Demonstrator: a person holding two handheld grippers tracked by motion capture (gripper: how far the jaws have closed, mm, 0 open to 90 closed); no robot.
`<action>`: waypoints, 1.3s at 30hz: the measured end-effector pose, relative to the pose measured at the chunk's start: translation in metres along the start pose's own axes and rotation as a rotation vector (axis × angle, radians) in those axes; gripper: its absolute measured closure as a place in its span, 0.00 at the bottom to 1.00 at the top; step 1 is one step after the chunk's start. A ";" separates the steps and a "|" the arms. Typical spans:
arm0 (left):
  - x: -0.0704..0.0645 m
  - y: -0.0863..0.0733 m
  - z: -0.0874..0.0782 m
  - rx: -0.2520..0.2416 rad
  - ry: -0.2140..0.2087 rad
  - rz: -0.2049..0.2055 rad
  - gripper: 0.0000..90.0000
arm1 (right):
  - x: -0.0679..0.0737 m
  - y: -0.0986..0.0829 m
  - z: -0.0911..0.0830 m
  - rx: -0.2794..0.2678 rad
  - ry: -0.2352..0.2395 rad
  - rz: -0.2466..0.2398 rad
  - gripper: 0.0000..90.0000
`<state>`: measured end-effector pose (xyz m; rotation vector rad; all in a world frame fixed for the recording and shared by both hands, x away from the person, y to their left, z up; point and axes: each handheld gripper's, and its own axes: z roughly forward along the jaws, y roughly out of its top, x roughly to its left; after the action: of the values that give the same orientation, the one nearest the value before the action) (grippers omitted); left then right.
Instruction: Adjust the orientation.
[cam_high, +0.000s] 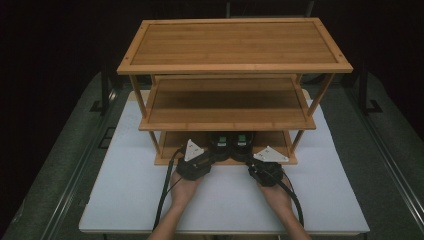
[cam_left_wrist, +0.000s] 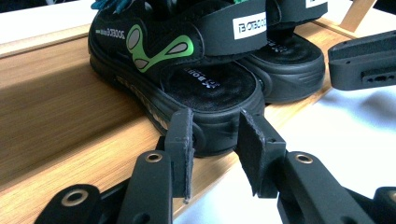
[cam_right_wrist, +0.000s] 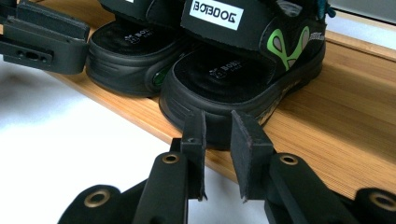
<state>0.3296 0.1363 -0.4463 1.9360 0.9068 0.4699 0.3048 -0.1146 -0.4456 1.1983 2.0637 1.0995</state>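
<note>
So I've got both grippers parked at the front edge of the bamboo rack (cam_high: 235, 67), down at its bottom shelf (cam_left_wrist: 56, 116). Two black sandals with green markings sit side by side on that shelf, toes poking toward me. My left gripper (cam_left_wrist: 215, 140) has its jaws spread a bit apart, right at the toe of the left sandal (cam_left_wrist: 187, 74), not clamped on it. Same deal on the other side: my right gripper (cam_right_wrist: 218, 140) is parted just in front of the right sandal (cam_right_wrist: 243, 60) toe, nothing held. The rack stands on the white tabletop (cam_high: 125, 200).
</note>
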 end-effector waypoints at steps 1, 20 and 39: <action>0.001 0.000 -0.001 0.002 -0.003 0.006 0.72 | -0.001 0.000 -0.001 -0.003 0.005 0.000 0.83; -0.003 -0.002 -0.015 0.005 -0.038 0.019 0.67 | -0.009 -0.002 -0.017 0.015 0.058 -0.003 0.76; 0.000 -0.009 -0.030 0.009 -0.051 0.024 0.59 | -0.027 -0.016 -0.034 0.028 0.123 0.030 0.59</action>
<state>0.3066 0.1562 -0.4393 1.9603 0.8557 0.4286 0.2847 -0.1557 -0.4395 1.2054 2.1657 1.1888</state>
